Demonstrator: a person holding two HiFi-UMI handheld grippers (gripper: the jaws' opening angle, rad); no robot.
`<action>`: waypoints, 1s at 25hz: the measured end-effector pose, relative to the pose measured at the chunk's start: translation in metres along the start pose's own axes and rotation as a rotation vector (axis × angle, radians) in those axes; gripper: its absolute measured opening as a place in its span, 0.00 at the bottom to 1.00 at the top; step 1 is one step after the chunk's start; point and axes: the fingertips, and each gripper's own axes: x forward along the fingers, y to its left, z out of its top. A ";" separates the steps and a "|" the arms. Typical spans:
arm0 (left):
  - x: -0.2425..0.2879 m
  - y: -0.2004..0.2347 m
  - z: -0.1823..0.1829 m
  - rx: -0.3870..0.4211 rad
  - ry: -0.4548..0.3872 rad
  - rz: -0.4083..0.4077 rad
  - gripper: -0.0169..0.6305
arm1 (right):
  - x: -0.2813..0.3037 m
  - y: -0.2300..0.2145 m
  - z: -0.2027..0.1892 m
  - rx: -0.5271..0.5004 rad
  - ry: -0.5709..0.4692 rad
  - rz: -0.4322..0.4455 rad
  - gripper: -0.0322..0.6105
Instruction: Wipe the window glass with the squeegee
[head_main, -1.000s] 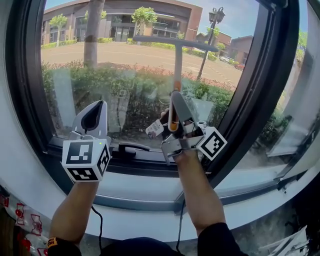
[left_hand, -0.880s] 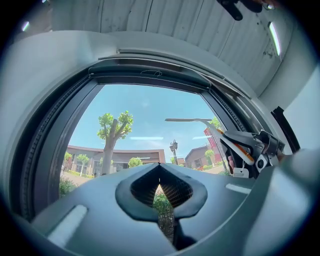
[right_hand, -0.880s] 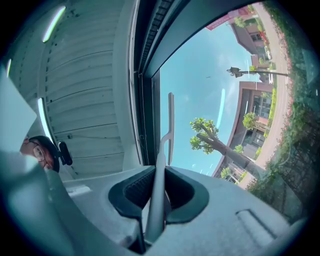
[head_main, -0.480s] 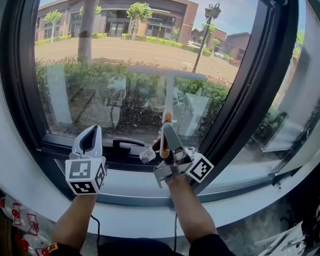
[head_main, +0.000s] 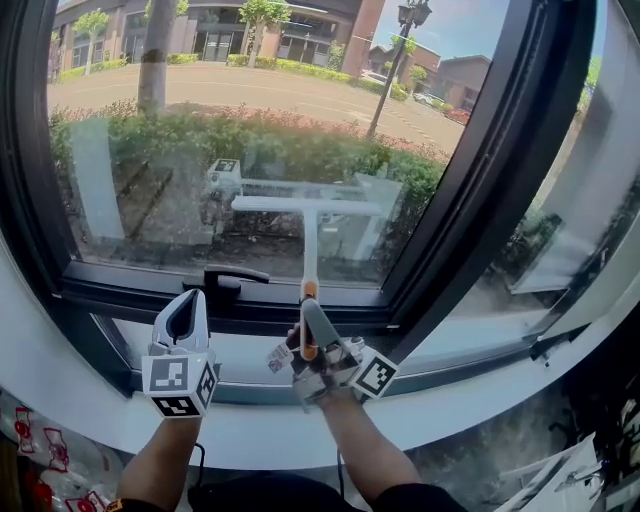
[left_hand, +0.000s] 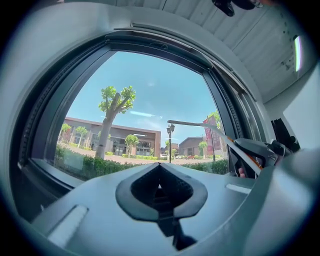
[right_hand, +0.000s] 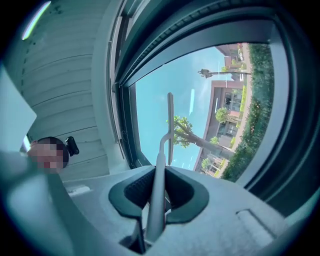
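Squeegee (head_main: 308, 212) upright on the lower middle of the glass (head_main: 180, 130), held from below.
At lower left, the left hand-held gripper (head_main: 185, 300) hangs idle with its jaws together on nothing, clear of the blade's path. At lower centre, the right hand-held gripper (head_main: 308, 322) is clenched on the squeegee's handle, low on the shaft, probably for reach. The blade lies level, seemingly against the pane so that its whole edge can wipe. The dark frame (head_main: 480, 200) bounds the glass at right.
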 end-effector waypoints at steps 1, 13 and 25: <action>-0.003 -0.002 -0.009 -0.011 0.013 0.002 0.05 | -0.008 -0.005 -0.003 0.009 0.001 -0.014 0.12; -0.021 -0.011 -0.092 0.018 0.190 -0.025 0.05 | -0.064 -0.045 -0.034 0.054 0.032 -0.113 0.12; -0.013 -0.004 -0.045 0.054 0.130 -0.003 0.05 | -0.030 0.007 0.019 -0.019 0.018 0.061 0.12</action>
